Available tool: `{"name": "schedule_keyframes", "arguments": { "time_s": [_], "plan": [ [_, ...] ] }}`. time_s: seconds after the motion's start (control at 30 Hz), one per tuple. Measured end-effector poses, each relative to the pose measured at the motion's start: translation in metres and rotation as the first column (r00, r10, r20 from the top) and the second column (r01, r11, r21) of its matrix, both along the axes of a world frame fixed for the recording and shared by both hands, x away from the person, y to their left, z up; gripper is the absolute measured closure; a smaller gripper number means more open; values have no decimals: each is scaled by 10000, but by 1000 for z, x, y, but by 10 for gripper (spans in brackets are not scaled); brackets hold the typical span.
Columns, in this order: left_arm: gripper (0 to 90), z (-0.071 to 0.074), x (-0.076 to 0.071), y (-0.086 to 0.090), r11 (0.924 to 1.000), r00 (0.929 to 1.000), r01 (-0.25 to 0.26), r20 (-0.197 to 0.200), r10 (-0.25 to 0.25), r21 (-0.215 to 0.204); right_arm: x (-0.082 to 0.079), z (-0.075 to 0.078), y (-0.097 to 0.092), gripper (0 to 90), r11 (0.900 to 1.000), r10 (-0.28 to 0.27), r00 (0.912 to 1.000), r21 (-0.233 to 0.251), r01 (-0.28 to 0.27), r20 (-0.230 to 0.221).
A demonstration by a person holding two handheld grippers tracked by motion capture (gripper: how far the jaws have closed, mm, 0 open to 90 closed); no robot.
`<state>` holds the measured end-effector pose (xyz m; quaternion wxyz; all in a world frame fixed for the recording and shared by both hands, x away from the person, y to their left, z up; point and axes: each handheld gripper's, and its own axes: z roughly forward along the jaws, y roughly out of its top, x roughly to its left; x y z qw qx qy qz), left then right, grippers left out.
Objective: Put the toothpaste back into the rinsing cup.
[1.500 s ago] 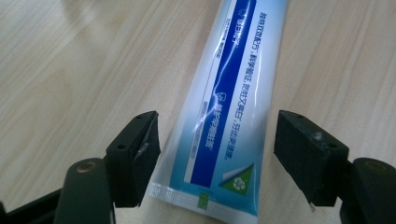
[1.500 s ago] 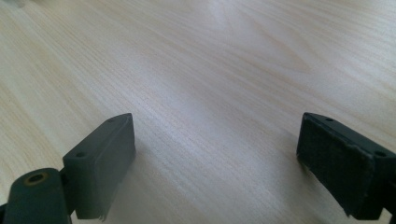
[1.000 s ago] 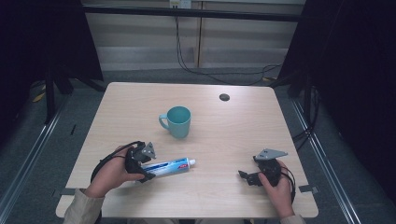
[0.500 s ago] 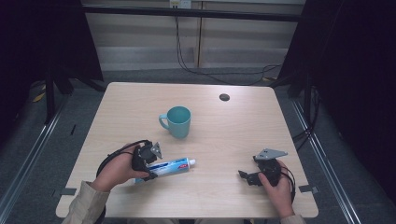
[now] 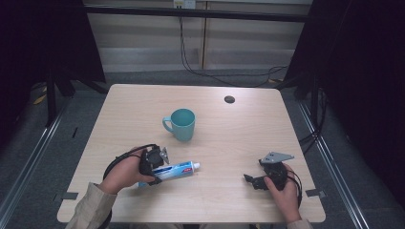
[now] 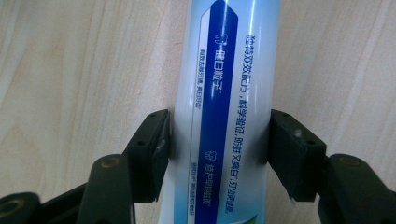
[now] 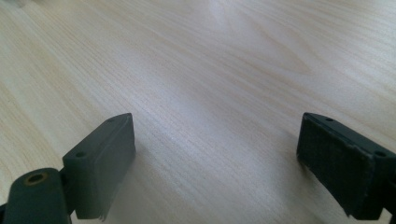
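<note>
A blue and white toothpaste tube (image 5: 179,169) lies flat on the wooden table (image 5: 229,138), its cap pointing right. My left gripper (image 5: 158,168) comes in from the tube's left end and straddles its body. In the left gripper view the tube (image 6: 224,84) runs up between the two black pads (image 6: 154,144), which touch both of its sides. These jaws have just been closing onto the tube. My right gripper (image 5: 250,180) rests near the table's front right with its jaws pointing left. It is open (image 7: 215,158), with bare wood between its fingers.
A teal mug (image 5: 183,123) stands upright in the middle of the table, handle to the left, just behind the tube. A small dark round thing (image 5: 229,99) lies near the far edge. Cables trail from both grippers.
The left hand has crept slightly right along the tube, and its jaws have narrowed onto the tube's sides. The tube, the mug and the right hand have not moved.
</note>
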<state>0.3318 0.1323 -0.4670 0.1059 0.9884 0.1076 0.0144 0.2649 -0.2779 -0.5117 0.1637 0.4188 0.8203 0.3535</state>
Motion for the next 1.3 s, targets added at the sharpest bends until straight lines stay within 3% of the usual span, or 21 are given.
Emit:
{"name": "schedule_keyframes", "arguments": {
  "time_s": [0.17, 0.27, 0.33, 0.43, 0.47, 0.73, 0.93, 1.2, 1.3],
  "plan": [
    [451, 0, 0, -2, 10000, 9999, 45, -94, -45, -1, 0, 0, 0, 111, 10000, 4, 10000, 1, -4, 1],
    [492, 1, -2, -5, 9995, 9998, 180, -133, -177, 256, 0, 0, 0, 111, 10000, 10, 10000, -2, -10, 5],
    [541, 4, -3, -7, 9989, 9995, 291, -85, -288, 364, 0, 0, 0, 111, 10000, 10, 10000, -1, -10, 2],
    [696, 11, -4, -4, 9994, 9993, 346, 108, -346, 61, 0, 0, 0, 111, 10000, 16, 10000, -1, -16, 2],
    [718, 12, -5, -5, 9996, 9997, 250, 66, -251, 135, 0, 0, 0, 111, 10000, 12, 10000, 6, -12, 0],
    [746, 17, -10, -7, 9998, 9998, -144, -109, 146, 130, 1, 0, 0, 111, 10000, 42, 10000, 24, -42, 4],
    [751, 29, -10, -7, 9991, 9988, -383, -308, 378, -174, 1, 0, 0, 111, 10000, 58, 10000, 16, -58, 9],
    [749, 39, -9, -11, 9975, 9975, -675, -242, 669, -231, 1, 0, 1, 116, 10000, 68, 10000, -33, -68, -21],
    [750, 41, -9, -13, 9966, 9968, -754, -292, 744, -329, 3, 4, 2, 135, 9996, 264, 9991, -96, -267, -330]
  ]
}}
